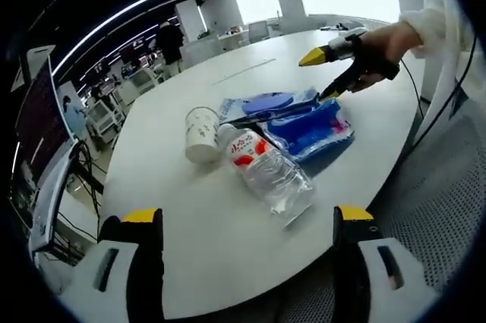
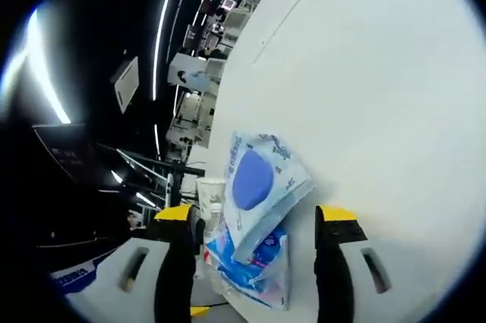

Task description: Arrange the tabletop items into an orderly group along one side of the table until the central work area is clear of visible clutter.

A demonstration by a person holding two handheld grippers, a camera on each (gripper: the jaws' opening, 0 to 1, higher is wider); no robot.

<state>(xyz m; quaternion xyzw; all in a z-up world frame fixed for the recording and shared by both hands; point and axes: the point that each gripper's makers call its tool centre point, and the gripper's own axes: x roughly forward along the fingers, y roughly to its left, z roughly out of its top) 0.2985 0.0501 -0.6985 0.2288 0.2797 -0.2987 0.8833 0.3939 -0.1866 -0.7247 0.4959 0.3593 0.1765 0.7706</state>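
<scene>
A white paper cup stands on the white table. Beside it lies a clear plastic bottle with a red label. To their right are a pale blue wipes packet with a blue oval lid and a darker blue bag. My left gripper is open over bare table, short of the bottle. A hand holds my right gripper open at the packets' far side. In the right gripper view my right gripper straddles the wipes packet and blue bag, with the cup behind.
The table's near edge curves just ahead of my left jaws, with grey carpet to the right. A cable trails from the right gripper. Desks, screens and a standing person lie beyond the far left.
</scene>
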